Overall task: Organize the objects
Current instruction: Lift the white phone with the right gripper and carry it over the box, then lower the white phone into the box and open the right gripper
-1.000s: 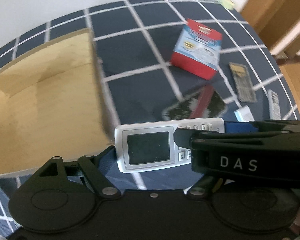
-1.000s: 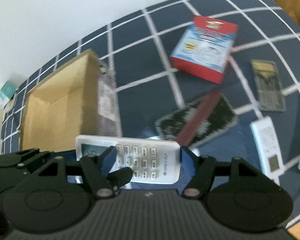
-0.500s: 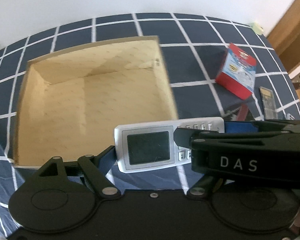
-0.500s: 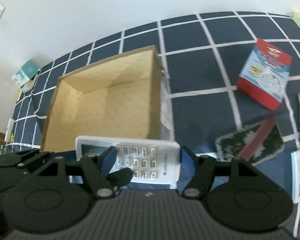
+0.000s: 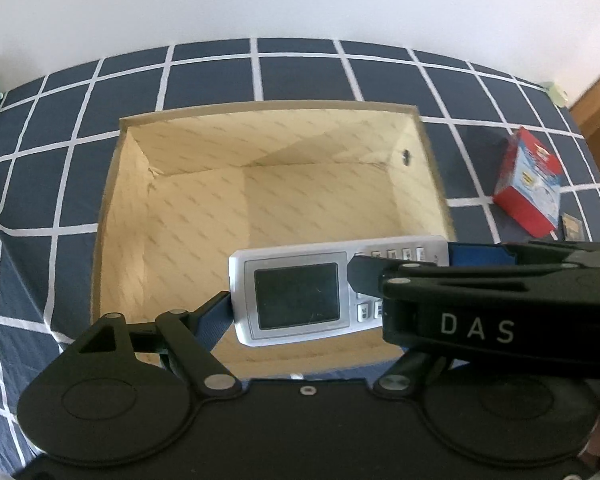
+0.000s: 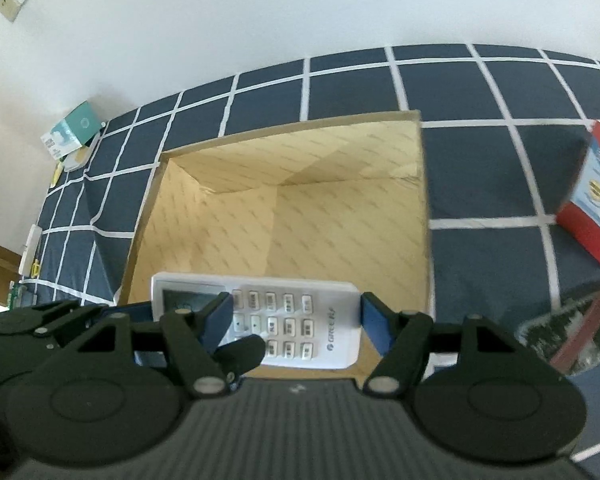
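Observation:
A white remote control (image 5: 296, 292) with a grey screen and keypad is held lengthwise between my two grippers over the near part of an open, empty cardboard box (image 5: 268, 200). My left gripper (image 5: 340, 284) is shut on the remote, with a blue pad at each of its ends. In the right wrist view my right gripper (image 6: 296, 316) is shut on the same remote (image 6: 284, 320), above the box (image 6: 300, 208). The other gripper's black body crosses each view and hides part of the remote.
The box stands on a dark blue bed cover with a white grid (image 5: 300, 68). A red and blue carton (image 5: 532, 184) lies right of the box. A dark patterned pouch with a red stripe (image 6: 572, 328) lies at the right. A teal box (image 6: 72, 128) sits at the far left by the wall.
Both grippers have carried the remote leftward from over the cover to above the box. The carton and pouch have slid to the right edge of both views. The grip is unchanged.

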`<state>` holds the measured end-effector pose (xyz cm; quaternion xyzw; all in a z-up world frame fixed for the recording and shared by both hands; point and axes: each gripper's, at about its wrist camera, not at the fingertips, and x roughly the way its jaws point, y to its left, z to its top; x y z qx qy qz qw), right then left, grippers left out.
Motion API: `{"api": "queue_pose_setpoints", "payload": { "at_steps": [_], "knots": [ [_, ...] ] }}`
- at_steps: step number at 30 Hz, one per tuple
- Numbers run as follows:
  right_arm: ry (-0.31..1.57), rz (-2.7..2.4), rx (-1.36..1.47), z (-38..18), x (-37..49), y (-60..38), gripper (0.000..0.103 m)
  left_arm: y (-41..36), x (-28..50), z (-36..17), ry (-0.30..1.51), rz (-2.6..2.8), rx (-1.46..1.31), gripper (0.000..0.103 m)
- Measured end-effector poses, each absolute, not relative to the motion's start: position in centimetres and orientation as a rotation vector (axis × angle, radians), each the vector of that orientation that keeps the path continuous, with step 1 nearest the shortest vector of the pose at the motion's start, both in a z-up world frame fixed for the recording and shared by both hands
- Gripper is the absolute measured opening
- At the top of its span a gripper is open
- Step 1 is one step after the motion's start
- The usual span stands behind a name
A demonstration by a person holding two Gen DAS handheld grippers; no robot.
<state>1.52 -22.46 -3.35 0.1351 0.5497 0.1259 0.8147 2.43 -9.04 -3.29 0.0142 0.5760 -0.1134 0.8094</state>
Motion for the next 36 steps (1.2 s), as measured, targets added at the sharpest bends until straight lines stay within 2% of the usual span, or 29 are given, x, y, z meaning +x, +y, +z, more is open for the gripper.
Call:
{"api": "queue_pose_setpoints", "payload": {
  "at_steps": [19, 36],
  "knots": [
    [1.291, 0.254, 0.271, -11.9, 12.5, -19.8, 0.069, -7.4, 13.2, -11.9, 1.350, -0.262, -0.001, 0.079],
    [1.324, 0.230, 0.299, -16.4, 18.2, -19.4, 0.069, -6.7, 18.6, -16.2, 1.365, -0.270, -0.019, 0.079]
  ]
}}
